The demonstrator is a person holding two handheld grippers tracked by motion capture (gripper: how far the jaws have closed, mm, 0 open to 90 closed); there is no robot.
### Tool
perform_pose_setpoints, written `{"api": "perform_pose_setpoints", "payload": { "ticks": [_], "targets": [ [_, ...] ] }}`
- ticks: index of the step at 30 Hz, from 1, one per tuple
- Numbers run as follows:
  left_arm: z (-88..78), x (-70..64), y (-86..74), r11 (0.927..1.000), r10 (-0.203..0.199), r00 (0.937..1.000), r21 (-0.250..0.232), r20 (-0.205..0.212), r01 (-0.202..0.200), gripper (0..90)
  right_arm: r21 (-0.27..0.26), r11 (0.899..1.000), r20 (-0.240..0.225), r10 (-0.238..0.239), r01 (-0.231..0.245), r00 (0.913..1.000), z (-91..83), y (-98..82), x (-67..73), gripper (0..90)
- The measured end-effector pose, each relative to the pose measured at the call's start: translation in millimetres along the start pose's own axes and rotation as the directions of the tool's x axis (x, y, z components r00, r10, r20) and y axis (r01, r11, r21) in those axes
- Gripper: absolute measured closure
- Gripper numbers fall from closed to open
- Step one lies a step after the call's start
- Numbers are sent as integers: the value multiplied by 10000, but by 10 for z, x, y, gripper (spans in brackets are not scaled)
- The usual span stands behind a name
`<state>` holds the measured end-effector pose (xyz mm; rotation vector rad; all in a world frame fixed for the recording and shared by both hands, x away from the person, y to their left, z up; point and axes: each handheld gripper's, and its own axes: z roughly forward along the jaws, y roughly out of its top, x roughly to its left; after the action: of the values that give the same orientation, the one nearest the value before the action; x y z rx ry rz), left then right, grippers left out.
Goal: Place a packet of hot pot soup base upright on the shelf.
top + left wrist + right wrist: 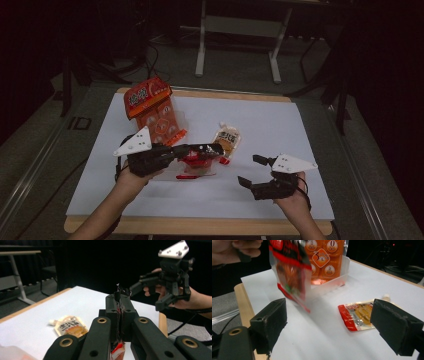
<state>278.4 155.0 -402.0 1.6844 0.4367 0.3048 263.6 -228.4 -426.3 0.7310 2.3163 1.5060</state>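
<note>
My left gripper [219,148] is shut on the top edge of a red snack packet [196,164], which hangs just above the white tabletop. In the left gripper view the jaws [119,300] pinch the packet's crumpled edge, and its red body [117,350] shows below. My right gripper [250,170] stands open and empty near the front right. In the right gripper view its jaws [332,325] are spread wide, with the blurred red packet [291,272] hanging beyond them. A yellow and white spout pouch [227,139] [359,315] lies flat on the table.
An orange bag [149,95] stands in a clear plastic tray [176,134] at the back left of the white board [280,125]. The board's wooden edge [200,226] runs along the front. A table frame's legs [201,50] stand on the floor behind.
</note>
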Motion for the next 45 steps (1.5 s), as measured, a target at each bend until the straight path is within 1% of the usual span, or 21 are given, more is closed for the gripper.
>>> {"api": "perform_pose_setpoints", "payload": {
  "ticks": [3,7,8,9,13,15,17,18,23,24,26,27,29,32,34,35,37,38,39,42,45],
  "targets": [
    [-87,64,8,9996,215,9996,-197,-185,-218,883,50,9998,-142,197,-197,9997,3,-22,-15,135],
    [-199,139,12,9978,544,9973,-346,-488,-561,882,-18,9995,-151,299,-300,9994,-11,-34,-30,137],
    [-219,155,9,9976,569,9972,-375,-493,-588,882,-71,9996,-187,267,-268,9995,-14,-34,-38,137],
    [-250,177,4,9971,613,9962,-412,-620,-639,882,-76,9997,-212,241,-243,9995,-15,-33,-41,137],
    [-336,252,-25,9973,503,9953,-492,-825,-545,882,-119,9998,-241,165,-168,9996,-14,-27,-44,139],
    [-376,274,-52,9966,570,9937,-544,-967,-625,881,-146,9997,-264,179,-183,9995,-10,-29,-44,139],
    [-412,299,-81,9966,534,9939,-576,-966,-592,881,-128,9997,-265,192,-195,9995,-3,-36,-44,138],
    [-430,308,-97,9962,572,9927,-594,-1064,-638,881,-110,9997,-284,193,-196,9994,0,-40,-45,139],
    [-519,358,-162,9967,555,9927,-535,-1068,-615,881,-60,9998,-299,201,-203,9994,7,-57,-50,139],
    [-532,365,-175,9971,496,9937,-529,-1006,-551,881,-54,9998,-313,208,-209,9993,8,-58,-52,141],
    [-560,377,-202,9973,517,9924,-470,-1115,-572,880,-48,9998,-325,184,-186,9993,10,-58,-51,141],
    [-573,388,-219,9976,436,9935,-490,-1048,-489,880,-56,9998,-337,180,-182,9993,12,-59,-50,141],
    [-594,401,-253,9978,436,9920,-453,-1183,-493,880,-45,9998,-340,178,-180,9993,17,-61,-47,141],
    [-618,423,-310,9986,261,9931,-421,-1141,-311,880,-23,9998,-380,207,-208,9991,24,-67,-49,141],
    [-618,423,-310,9986,261,9931,-421,-1141,-311,880,-15,9998,-376,205,-206,9991,25,-68,-49,141],
    [-636,434,-385,9993,116,9936,-349,-1125,-156,879,-31,9996,-427,270,-271,9987,24,-70,-53,141],
    [-637,435,-402,9994,67,9937,-335,-1121,-105,879,-21,9996,-422,274,-275,9987,24,-70,-54,141],
    [-642,440,-457,9995,-42,9940,-320,-1090,7,879,-34,9996,-428,268,-270,9987,25,-70,-55,141],
    [-642,440,-457,9995,-42,9940,-320,-1090,7,879,-34,9996,-428,268,-270,9987,25,-70,-55,141],
    [-631,441,-558,9995,-231,9942,-258,-1047,205,878,-25,9996,-451,275,-277,9986,33,-76,-55,142],
    [-620,439,-607,9992,-338,9937,-226,-1065,315,878,25,9996,-478,271,-270,9985,41,-79,-59,142]
  ]
}}
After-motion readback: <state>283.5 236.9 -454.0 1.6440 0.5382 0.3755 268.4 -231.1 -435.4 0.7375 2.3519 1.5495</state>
